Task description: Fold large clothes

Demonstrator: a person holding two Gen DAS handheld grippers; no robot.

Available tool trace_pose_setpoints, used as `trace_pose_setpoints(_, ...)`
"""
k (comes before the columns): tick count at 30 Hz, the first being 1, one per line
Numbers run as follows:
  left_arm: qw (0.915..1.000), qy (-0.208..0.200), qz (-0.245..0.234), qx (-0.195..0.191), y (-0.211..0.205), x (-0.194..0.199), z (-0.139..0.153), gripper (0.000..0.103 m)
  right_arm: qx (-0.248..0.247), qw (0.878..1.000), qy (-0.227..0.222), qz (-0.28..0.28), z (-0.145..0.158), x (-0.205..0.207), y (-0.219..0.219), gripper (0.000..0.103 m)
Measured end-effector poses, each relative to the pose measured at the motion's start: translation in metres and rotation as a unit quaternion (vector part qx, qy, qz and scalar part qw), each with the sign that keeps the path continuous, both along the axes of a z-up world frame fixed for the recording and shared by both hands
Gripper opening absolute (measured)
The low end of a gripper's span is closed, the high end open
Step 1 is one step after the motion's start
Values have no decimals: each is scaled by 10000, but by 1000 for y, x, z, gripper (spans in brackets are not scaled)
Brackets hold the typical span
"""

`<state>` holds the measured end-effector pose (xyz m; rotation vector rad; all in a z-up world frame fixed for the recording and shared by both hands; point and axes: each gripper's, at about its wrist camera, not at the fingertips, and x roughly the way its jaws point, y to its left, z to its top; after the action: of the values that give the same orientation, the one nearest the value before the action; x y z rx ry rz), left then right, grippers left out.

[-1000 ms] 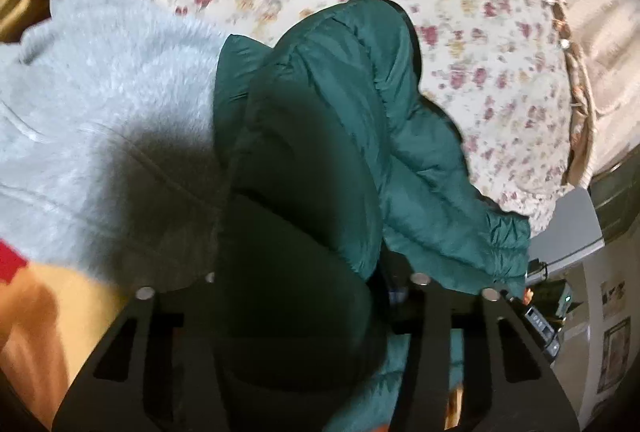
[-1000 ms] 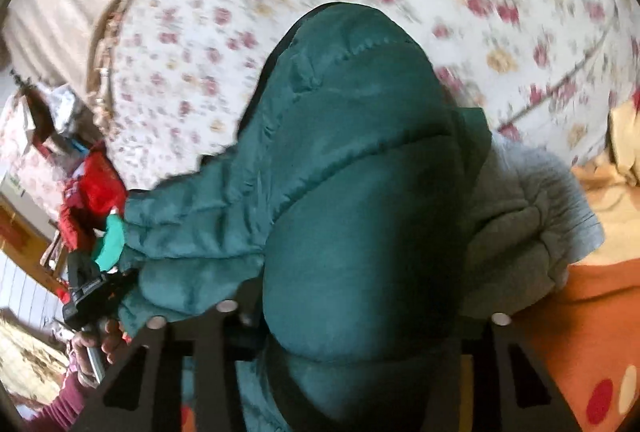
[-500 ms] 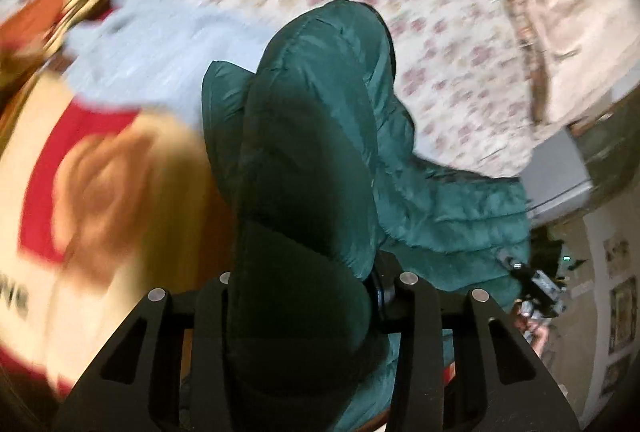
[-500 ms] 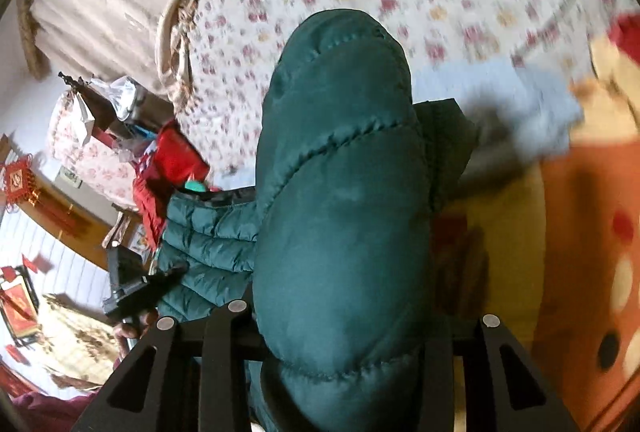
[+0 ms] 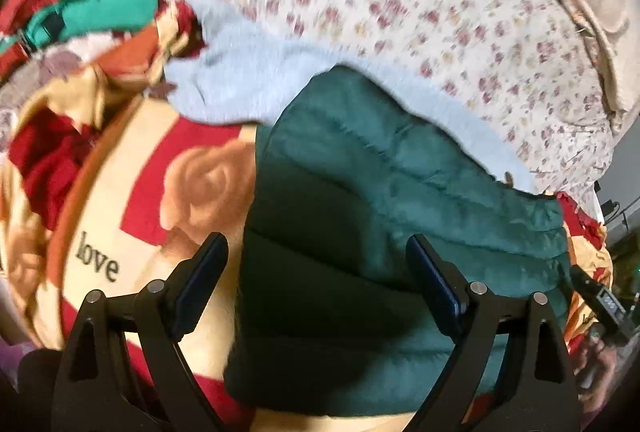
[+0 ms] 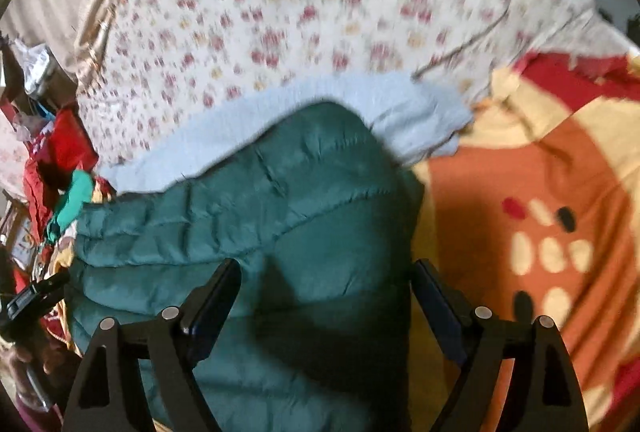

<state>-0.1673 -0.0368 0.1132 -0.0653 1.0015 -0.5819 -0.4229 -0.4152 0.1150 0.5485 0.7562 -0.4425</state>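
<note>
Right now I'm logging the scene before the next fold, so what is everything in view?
puffer jacket: one, dark green, quilted, lying on the blanket and partly over the fleece, below both grippers
fleece garment: one, pale grey-blue, beyond the jacket
floral sheet: one, white with pink and yellow flowers, far side of the bed
blanket: one, cream, red and orange with roses and the word love, under the jacket
clothes pile: red and teal items, count unclear, far left in the left wrist view
left gripper: black, open, jacket edge lies between its fingers
right gripper: black, open over the jacket
</note>
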Motion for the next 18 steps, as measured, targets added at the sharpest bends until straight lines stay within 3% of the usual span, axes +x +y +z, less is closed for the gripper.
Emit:
trace_pose_setpoints(7, 9983, -572, -125, 76, -15, -46, 14, 90, -438, 9986, -249, 141, 27, -1, 55, 88)
trace_pose_setpoints(11, 9978, -599, -248, 161, -30, -62, 12, 90, -861, 9958, -95, 294, 24, 12, 92, 88)
trace_pose_setpoints(18, 9935, -1030, -228, 421, -42, -91, 9, 90, -1099, 9923, -89, 560, 19, 26, 139, 89)
